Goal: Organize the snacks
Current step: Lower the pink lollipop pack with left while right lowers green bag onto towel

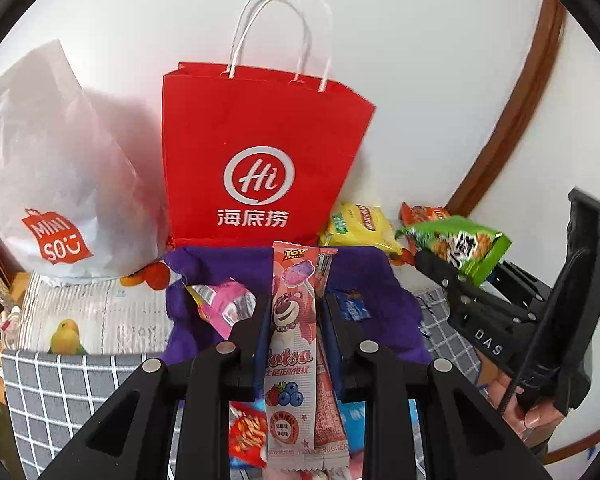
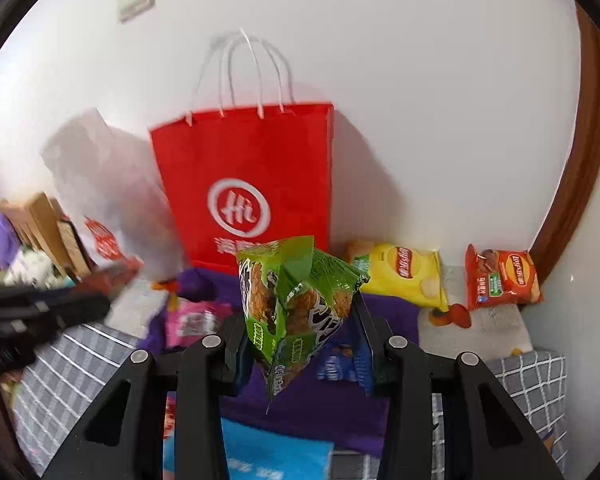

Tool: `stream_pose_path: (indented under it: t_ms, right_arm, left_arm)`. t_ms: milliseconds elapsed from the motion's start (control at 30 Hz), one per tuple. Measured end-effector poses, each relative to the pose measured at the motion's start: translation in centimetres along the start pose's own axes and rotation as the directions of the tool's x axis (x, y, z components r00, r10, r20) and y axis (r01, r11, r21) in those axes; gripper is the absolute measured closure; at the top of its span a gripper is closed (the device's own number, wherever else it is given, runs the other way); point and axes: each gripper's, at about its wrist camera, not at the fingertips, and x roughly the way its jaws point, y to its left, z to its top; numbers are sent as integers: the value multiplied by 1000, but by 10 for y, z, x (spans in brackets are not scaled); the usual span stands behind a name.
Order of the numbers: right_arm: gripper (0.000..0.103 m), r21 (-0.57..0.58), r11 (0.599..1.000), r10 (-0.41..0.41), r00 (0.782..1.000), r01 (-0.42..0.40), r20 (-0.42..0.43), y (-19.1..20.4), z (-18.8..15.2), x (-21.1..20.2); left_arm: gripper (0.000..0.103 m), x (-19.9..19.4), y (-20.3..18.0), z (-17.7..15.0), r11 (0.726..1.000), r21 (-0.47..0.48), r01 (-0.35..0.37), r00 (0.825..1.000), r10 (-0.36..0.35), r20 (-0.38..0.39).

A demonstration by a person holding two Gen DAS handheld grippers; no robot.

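My left gripper [image 1: 296,320] is shut on a long pink Lotso snack packet [image 1: 290,352], held upright above a purple cloth [image 1: 376,280]. My right gripper [image 2: 300,320] is shut on a green snack bag [image 2: 296,304], held in the air; the bag also shows at the right of the left wrist view [image 1: 460,246]. A red paper bag [image 1: 256,156] with white handles stands against the wall behind the cloth, also in the right wrist view [image 2: 248,184]. A yellow chip bag [image 2: 408,274] and an orange chip bag [image 2: 502,280] lie to its right.
A white Miniso plastic bag [image 1: 56,184] stands left of the red bag. A pink packet [image 1: 224,300], a blue packet [image 2: 340,360] and a red packet [image 1: 248,436] lie on the purple cloth. A grey checked cloth [image 1: 60,384] covers the surface. A brown curved frame [image 2: 580,184] runs at right.
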Motion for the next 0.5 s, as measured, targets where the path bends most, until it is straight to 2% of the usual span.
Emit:
stream_pose_path:
  t_ms: [167,300,500]
  right_arm:
    - [62,9,1000,-8,996,8,-91,-17,-14,42]
    - [62,-23,998,-52,988,50,-143,-26,-21,67]
    - [62,-50,996,-82,975,73,-209,-42,-34,93]
  left_arm:
    - [80,42,20,-6,999,-31,-42,997,40,-67]
    - [80,71,41,-13,992,-95,-81,986,66,-154]
    - [80,90,60,-17,988,-145,-61,977,29,-212]
